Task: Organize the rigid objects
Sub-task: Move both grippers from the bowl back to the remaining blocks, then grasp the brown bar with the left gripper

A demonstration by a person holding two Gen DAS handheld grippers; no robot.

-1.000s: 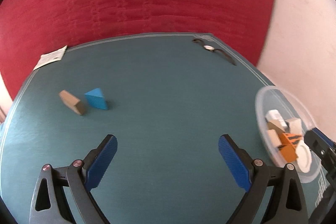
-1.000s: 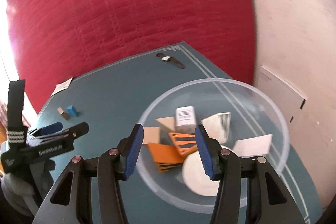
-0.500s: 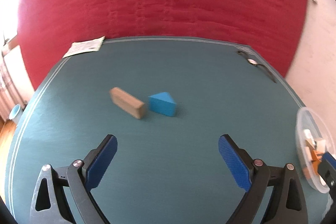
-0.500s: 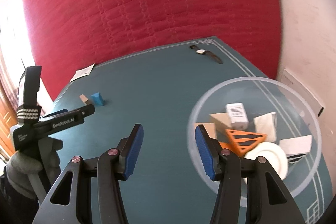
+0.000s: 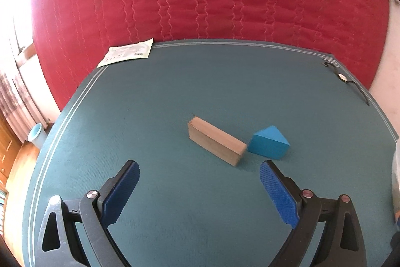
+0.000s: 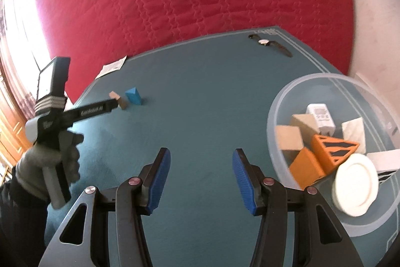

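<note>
- Table: teal surface; bowl of collected pieces at right.
- Left gripper: jaws wide, empty, nearer the loose pieces.
- Right gripper: jaws apart, empty, beside bowl.
- Wooden block: just ahead of left gripper, long axis far-left to near-right.
- Blue wedge: by block's right end.

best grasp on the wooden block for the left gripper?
Probably across the two long side faces of the wooden block, near its middle, coming from above. It lies flat and diagonal on the mat, so the left gripper, open, should turn to match. The blue wedge sits close by one end, so end faces are crowded.
</note>
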